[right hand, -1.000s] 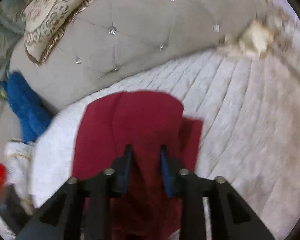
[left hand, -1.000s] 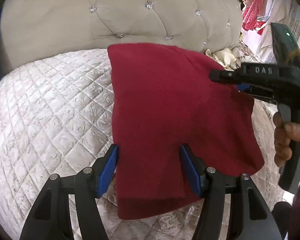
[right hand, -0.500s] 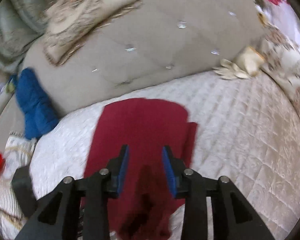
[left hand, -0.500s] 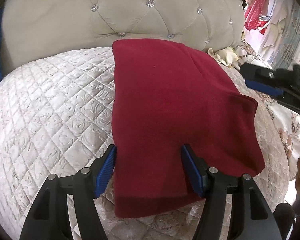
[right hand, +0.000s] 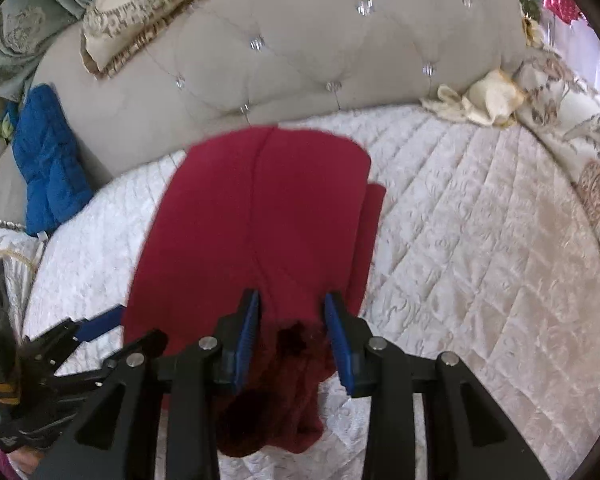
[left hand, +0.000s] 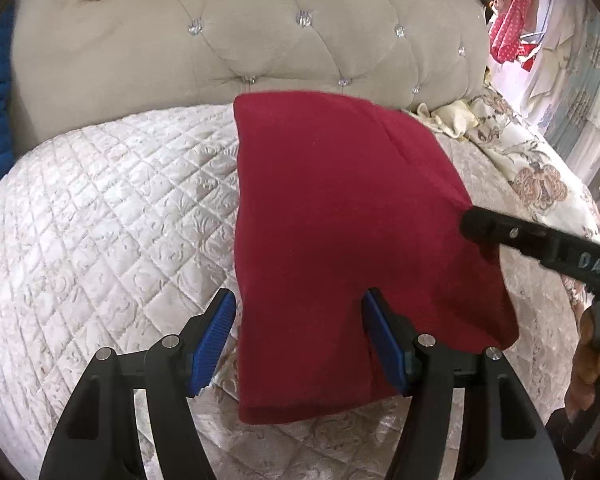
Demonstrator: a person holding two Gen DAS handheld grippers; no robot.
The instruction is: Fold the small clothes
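A folded dark red cloth (left hand: 340, 220) lies on the white quilted bed (left hand: 100, 220), reaching back to the headboard. My left gripper (left hand: 300, 344) is open, its blue pads straddling the cloth's near left part. My right gripper (right hand: 292, 336) is open too, its pads set over the cloth's (right hand: 260, 220) near right corner, where the fabric bunches between them. A second layer of the cloth sticks out along its right edge (right hand: 370, 232). The right gripper's finger shows at the right of the left wrist view (left hand: 500, 232), touching the cloth's right edge.
A beige tufted headboard (left hand: 280, 40) stands right behind the cloth. A blue garment (right hand: 48, 160) leans at the left. A patterned pillow (right hand: 160, 4) sits on top of the headboard. Cream cloth (right hand: 484, 100) and a floral bedspread (left hand: 540, 176) lie at the right.
My right gripper has swung back in and down onto the cloth's right near corner. The left gripper has stayed open over the cloth's near edge.
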